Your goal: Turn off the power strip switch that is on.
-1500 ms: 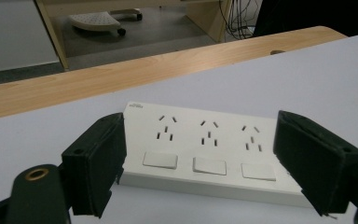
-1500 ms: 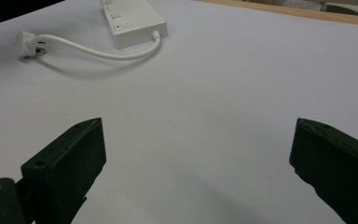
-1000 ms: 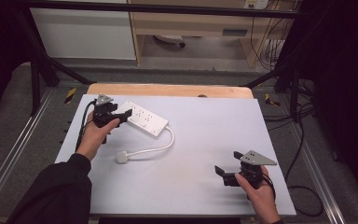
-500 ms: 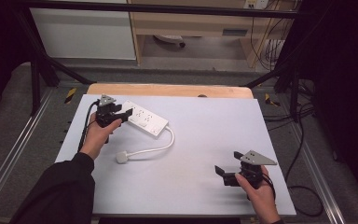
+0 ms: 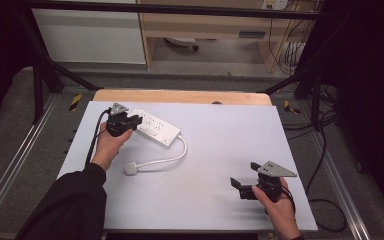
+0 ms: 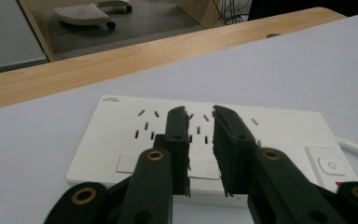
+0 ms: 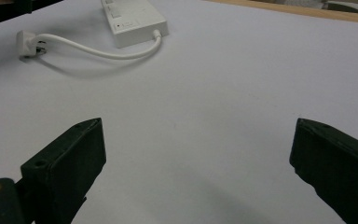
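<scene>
A white power strip (image 5: pixel 155 127) lies at the table's back left, its cord (image 5: pixel 172 157) curling to a white plug (image 5: pixel 131 169). My left gripper (image 5: pixel 134 120) sits at the strip's left end. In the left gripper view its jaws (image 6: pixel 200 112) reach over the strip's top face (image 6: pixel 279 130). They have just been closing and now stand a narrow gap apart, with nothing clamped between them. My right gripper (image 5: pixel 245 175) rests near the table's front right, open wide (image 7: pixel 196 126) over bare table. It faces the strip (image 7: pixel 133 18) and the plug (image 7: pixel 26 39) from far off.
The pale grey tabletop (image 5: pixel 220 140) ends in a wooden strip (image 5: pixel 180 96) along its far edge. Black frame legs (image 5: pixel 37 85) stand at the back corners. Cables (image 5: pixel 325 150) hang off the right side over the floor.
The left gripper's jaws have drawn much closer together over the power strip. The right gripper has stayed where it was.
</scene>
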Demonstrator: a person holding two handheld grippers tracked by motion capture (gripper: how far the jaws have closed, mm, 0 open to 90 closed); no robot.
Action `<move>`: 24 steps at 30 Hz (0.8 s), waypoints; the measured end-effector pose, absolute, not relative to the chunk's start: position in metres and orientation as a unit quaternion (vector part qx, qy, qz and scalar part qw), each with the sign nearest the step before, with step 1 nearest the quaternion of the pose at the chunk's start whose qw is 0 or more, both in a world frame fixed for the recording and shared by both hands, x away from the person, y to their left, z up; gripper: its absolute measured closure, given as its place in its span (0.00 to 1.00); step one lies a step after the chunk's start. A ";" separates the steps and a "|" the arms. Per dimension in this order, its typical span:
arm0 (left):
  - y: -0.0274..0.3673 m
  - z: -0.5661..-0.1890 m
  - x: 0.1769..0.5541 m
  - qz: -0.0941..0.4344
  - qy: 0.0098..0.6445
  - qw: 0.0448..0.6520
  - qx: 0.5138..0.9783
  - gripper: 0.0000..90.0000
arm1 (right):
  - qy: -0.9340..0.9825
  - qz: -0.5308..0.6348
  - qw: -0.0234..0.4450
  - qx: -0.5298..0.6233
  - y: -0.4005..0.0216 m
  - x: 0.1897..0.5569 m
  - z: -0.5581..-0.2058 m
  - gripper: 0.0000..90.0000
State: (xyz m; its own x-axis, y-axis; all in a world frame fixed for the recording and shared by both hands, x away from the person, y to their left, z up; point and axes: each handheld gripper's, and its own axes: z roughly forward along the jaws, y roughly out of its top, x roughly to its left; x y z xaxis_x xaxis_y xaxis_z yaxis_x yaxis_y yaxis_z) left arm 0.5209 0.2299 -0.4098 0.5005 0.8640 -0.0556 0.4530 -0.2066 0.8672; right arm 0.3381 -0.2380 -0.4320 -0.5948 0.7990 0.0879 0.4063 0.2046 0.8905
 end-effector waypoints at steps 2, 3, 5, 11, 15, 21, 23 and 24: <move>0.230 -0.411 0.522 0.227 0.446 0.446 0.742 0.88 | 0.749 0.486 0.203 0.402 -0.238 0.338 -0.432 0.04; 0.230 -0.411 0.522 0.222 0.446 0.449 0.742 0.90 | 0.749 0.486 0.203 0.402 -0.238 0.338 -0.432 0.04; 0.230 -0.412 0.523 0.222 0.446 0.449 0.742 0.93 | 0.749 0.487 0.203 0.402 -0.238 0.338 -0.432 0.04; 0.230 -0.416 0.525 0.216 0.448 0.450 0.742 0.99 | 0.748 0.487 0.203 0.402 -0.238 0.338 -0.432 0.04; 0.229 -0.419 0.527 0.215 0.450 0.445 0.744 1.00 | 0.747 0.488 0.203 0.402 -0.239 0.338 -0.432 0.04; 0.230 -0.425 0.531 0.210 0.456 0.440 0.745 1.00 | 0.747 0.489 0.203 0.402 -0.239 0.338 -0.432 0.04; 0.229 -0.427 0.532 0.209 0.455 0.437 0.747 1.00 | 0.747 0.489 0.203 0.402 -0.239 0.338 -0.432 0.04; 0.229 -0.428 0.532 0.208 0.455 0.436 0.748 1.00 | 0.747 0.489 0.202 0.402 -0.239 0.338 -0.432 0.04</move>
State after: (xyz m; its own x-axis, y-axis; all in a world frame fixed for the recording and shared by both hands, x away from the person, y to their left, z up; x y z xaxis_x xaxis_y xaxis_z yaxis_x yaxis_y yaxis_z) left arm 0.5317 0.2289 -0.4278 0.4985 0.8625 -0.0864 0.4994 -0.2043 0.8419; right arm 0.3379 -0.2386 -0.4316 -0.5953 0.7984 0.0908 0.4024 0.1985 0.8937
